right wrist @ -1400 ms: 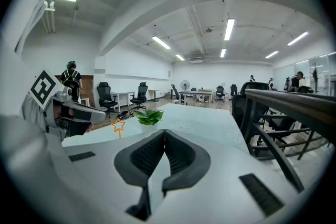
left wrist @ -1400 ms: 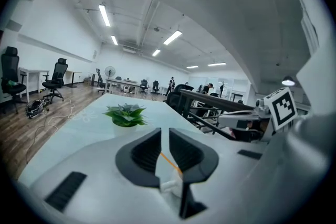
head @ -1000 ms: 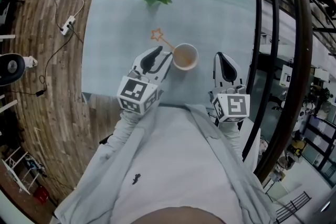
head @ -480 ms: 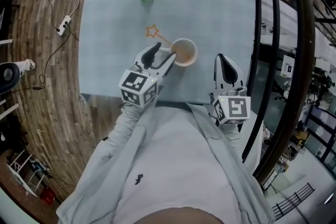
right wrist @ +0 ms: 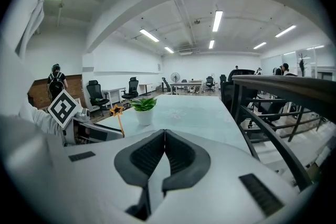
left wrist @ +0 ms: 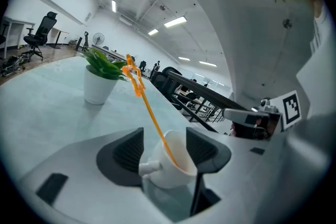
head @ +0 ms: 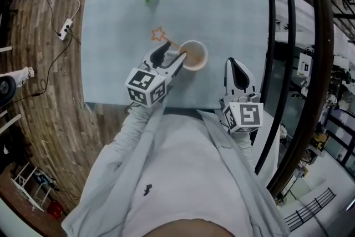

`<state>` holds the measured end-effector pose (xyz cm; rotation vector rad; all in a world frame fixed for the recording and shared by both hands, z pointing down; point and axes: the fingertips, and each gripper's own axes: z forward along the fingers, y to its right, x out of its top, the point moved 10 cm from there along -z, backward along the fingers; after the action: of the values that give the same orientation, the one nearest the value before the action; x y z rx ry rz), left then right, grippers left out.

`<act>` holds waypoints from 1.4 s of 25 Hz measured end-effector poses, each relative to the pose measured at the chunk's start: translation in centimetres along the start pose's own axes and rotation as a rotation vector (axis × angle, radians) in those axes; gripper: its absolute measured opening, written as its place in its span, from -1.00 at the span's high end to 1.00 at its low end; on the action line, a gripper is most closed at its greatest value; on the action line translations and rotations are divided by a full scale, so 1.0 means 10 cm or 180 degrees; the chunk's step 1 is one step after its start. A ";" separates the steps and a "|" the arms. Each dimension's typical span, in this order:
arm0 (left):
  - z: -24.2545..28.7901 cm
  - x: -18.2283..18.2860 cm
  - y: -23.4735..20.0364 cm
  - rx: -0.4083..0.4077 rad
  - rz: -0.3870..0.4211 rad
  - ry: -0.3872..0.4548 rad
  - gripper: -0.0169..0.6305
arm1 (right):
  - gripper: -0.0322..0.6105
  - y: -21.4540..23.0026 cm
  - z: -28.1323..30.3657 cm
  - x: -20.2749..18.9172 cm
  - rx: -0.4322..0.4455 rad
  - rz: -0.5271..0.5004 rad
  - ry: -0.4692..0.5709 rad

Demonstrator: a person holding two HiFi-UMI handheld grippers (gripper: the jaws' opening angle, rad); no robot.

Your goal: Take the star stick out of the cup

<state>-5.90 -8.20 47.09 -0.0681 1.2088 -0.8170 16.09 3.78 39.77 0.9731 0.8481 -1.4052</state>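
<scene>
Two left gripper (head: 173, 53) jaws are opening with the white cup (left wrist: 168, 173) between them. Its star stick (left wrist: 150, 113) leans up and away past their tips. Right gripper (right wrist: 165, 134), farther off, is clenched on nothing.

Person: pale grey long-sleeved top (head: 183, 175), small dark mark (head: 144, 190) on the front. Left gripper (head: 176, 51) and right gripper (head: 233, 62): white moulded shells, black ribbed pads (left wrist: 128, 150), each carrying 1 cube (head: 145, 86) with black-and-white square markers.
</scene>
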 end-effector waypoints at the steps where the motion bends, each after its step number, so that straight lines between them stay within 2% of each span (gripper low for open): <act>1: 0.02 0.00 0.00 -0.0018 0.0004 -0.0007 0.22 | 0.85 -0.01 0.00 0.00 -0.0006 0.0001 0.0001; 16: 0.10 0.00 0.02 -0.0069 0.0081 -0.0003 0.25 | 0.85 -0.03 -0.01 -0.04 -0.0039 0.0009 -0.0062; 35: 0.08 -0.01 0.06 -0.0013 0.0130 0.0070 0.80 | 0.85 -0.05 -0.02 -0.06 -0.0026 0.0001 -0.0059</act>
<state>-4.88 -8.03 47.20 -0.0377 1.2290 -0.7812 15.57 4.25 40.16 0.9527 0.8394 -1.4073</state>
